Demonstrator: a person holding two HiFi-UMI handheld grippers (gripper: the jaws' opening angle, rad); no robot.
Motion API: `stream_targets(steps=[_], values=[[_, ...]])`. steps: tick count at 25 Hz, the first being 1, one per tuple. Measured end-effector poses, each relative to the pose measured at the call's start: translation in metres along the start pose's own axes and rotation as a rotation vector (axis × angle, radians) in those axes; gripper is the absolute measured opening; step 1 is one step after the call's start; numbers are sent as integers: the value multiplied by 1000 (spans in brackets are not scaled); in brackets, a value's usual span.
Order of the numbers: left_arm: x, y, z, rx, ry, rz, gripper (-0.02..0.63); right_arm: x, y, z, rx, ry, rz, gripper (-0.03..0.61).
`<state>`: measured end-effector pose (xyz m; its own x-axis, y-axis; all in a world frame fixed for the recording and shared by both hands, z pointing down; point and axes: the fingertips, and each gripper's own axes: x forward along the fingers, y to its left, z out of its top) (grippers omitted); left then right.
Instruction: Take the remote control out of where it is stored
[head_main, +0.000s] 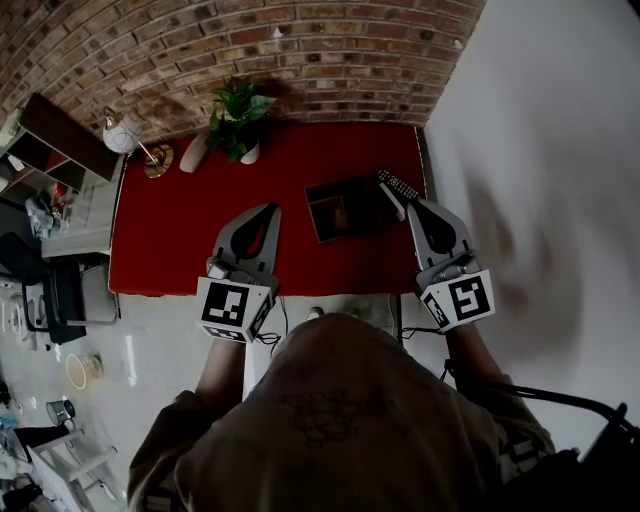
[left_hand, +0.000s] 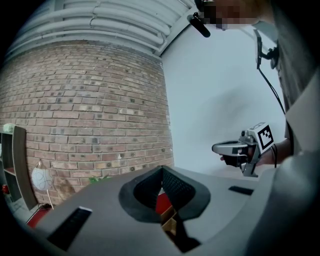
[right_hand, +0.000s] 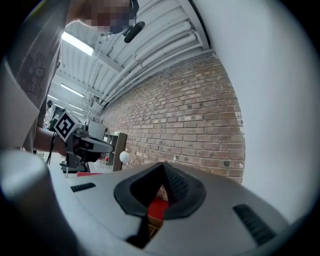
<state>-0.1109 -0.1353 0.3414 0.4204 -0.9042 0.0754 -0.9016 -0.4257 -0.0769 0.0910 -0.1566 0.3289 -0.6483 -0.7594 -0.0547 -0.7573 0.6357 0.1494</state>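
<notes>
My own shirt (head_main: 340, 420) fills the bottom of the head view, and both arms reach forward from it, each holding a gripper level over the table. The left gripper (head_main: 271, 209) has its jaws closed tip to tip with nothing between them. The right gripper (head_main: 412, 204) is closed the same way and grips nothing. Looking along each pair of jaws, I see only a sliver of red cloth and pale wood below the joined tips.

Under the grippers lies a table (head_main: 190, 235) covered in red, and its near edge meets a grey floor (head_main: 160, 350). A curved brick wall (head_main: 300, 50) runs behind the table, and a plain white wall (head_main: 540, 120) closes its right side. A potted plant (head_main: 237, 118) stands at the back of the table against the bricks. A small round lamp (head_main: 122, 133) sits at the back left corner beside a dark shelf (head_main: 60, 135).

An open wooden box (head_main: 322, 228) sits on the cloth between my two grippers, nearer the right one. The remote control (head_main: 397, 186) is at the box's far right corner, just ahead of my right gripper's tips and slightly to their left. It is well apart from the left gripper. I cannot tell whether it touches my jaw tips or rests on the box's rim. It is long and dark and lies slanted. One end points toward the brick wall and the box side, and the other points back toward my right gripper.
</notes>
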Motion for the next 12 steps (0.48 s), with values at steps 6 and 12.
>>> stream_targets(steps=[6, 12], values=[[-1, 2, -2, -2, 4, -1, 11, 2, 2, 1, -6, -9, -7, 12], [-1, 1, -9, -2, 19, -4, 11, 0, 5, -1, -10, -6, -2, 12]])
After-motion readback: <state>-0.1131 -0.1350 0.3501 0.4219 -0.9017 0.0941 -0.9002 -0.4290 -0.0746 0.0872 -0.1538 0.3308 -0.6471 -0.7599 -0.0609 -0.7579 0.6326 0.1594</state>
